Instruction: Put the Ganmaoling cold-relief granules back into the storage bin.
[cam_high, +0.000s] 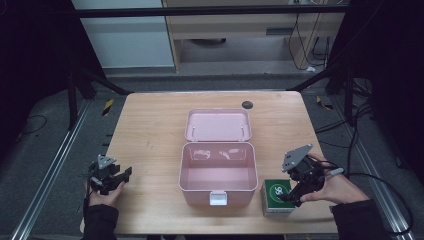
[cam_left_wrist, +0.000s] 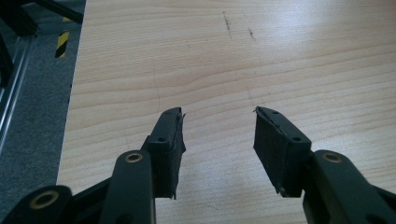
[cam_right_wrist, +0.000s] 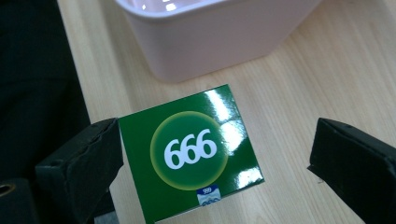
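Near counter's (cam_high: 150, 125) front right corner, beside pink box (cam_high: 218, 172): green carton (cam_high: 276, 196), flat, between right gripper's (cam_high: 295, 196) open jaws. Left gripper (cam_high: 120, 176) near front left edge, jaws open, empty.

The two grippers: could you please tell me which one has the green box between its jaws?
The right gripper: its open jaws straddle the green box marked 666, beside the pink case. The left gripper has bare table between its jaws.
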